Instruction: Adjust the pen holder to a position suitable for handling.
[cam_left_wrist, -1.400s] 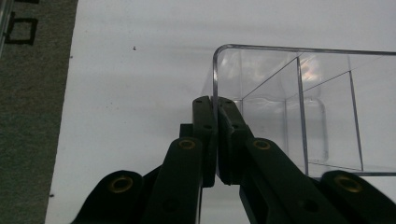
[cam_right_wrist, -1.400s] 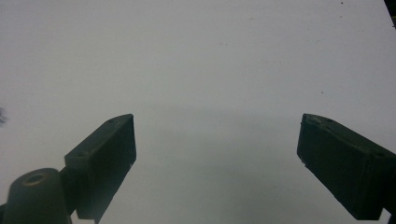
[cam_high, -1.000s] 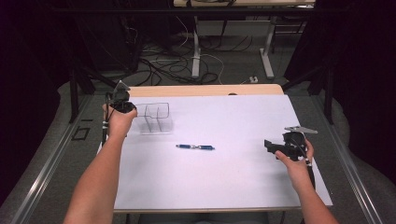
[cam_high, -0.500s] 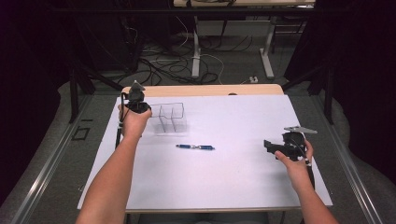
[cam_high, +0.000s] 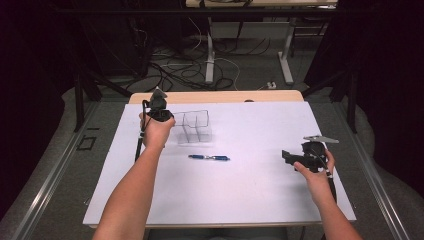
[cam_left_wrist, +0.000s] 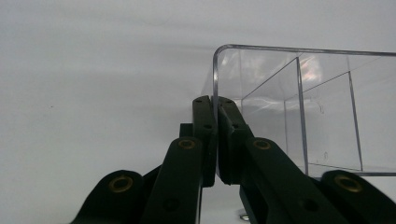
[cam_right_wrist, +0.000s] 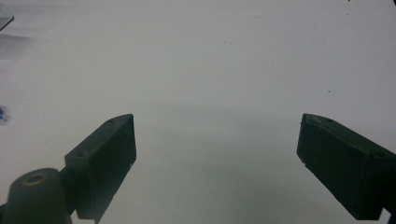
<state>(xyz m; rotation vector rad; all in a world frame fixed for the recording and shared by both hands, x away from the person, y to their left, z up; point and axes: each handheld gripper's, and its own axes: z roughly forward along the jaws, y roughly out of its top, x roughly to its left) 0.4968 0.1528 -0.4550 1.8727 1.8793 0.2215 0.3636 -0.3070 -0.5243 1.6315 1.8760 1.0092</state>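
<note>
The right gripper (cam_high: 289, 157) is held with its jaws spread wide above the white surface (cam_high: 250, 195), nothing between them. Farther off, a blue pen (cam_high: 209, 157) is seen lying flat. Beyond it, the left gripper (cam_left_wrist: 215, 135) is clamped on the wall of the clear plastic organizer (cam_high: 196, 128), which is positioned near the far left of the surface.

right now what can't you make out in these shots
- High view: left claw tips, hidden behind the hand.
- High view: pen print, too small.
- Left gripper view: clear box, cut off at the right edge.
- Right gripper view: pen, a blue speck at the left edge.
</note>
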